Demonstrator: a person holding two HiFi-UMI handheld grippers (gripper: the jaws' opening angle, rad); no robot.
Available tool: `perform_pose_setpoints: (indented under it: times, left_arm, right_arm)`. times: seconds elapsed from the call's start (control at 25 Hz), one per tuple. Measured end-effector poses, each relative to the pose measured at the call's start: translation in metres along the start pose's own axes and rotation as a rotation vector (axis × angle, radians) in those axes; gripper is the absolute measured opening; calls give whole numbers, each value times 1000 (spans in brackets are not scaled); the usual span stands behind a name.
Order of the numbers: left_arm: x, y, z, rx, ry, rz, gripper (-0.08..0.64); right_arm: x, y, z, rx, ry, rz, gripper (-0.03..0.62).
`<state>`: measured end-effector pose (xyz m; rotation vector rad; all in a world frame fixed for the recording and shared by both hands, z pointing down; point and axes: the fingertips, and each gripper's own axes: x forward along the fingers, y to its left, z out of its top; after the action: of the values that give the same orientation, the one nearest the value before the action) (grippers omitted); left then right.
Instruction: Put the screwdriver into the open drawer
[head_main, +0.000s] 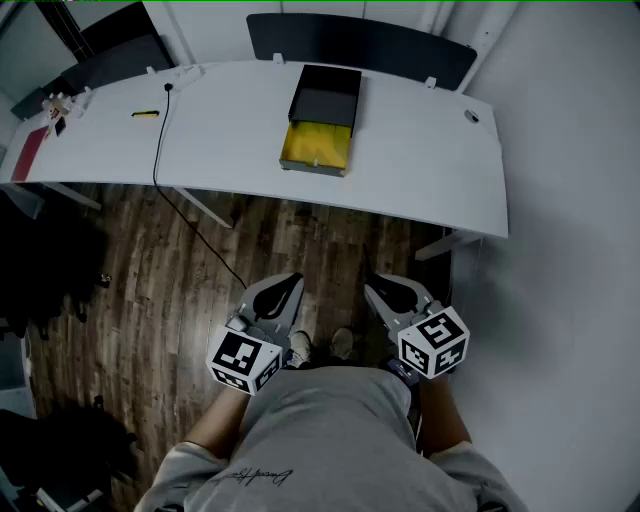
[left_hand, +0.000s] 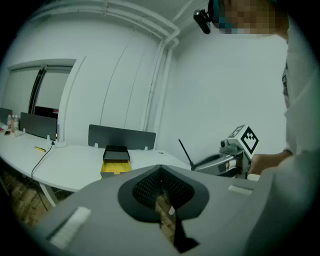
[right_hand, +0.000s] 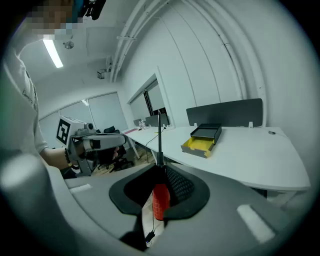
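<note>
On the white table (head_main: 420, 170) stands a black drawer unit with its yellow-lined drawer (head_main: 316, 148) pulled open toward me; that drawer (left_hand: 115, 167) shows in the left gripper view and again, as the same drawer (right_hand: 199, 145), in the right gripper view. Both grippers hang close to my body, well short of the table. My right gripper (head_main: 375, 288) is shut on a screwdriver: its red handle (right_hand: 160, 200) sits between the pads and the thin dark shaft (right_hand: 160, 140) sticks out past the tips. My left gripper (head_main: 290, 282) is shut with nothing in it.
A black cable (head_main: 160, 140) runs across the table's left part and down to the wooden floor (head_main: 150, 280). A small yellow item (head_main: 145, 114) and several small things (head_main: 55, 105) lie at the far left. A dark divider panel (head_main: 360, 45) stands behind the table.
</note>
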<state>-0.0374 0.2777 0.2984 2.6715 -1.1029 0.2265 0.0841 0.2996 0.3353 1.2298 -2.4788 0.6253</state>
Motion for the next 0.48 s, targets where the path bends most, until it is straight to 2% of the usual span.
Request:
perform_pose_setpoints:
  times: [0.48]
  left_arm:
    - [-24,-20,-7,-16,-10,16,0]
  right_arm:
    - [-20,31,-7,-21,-7,35,80]
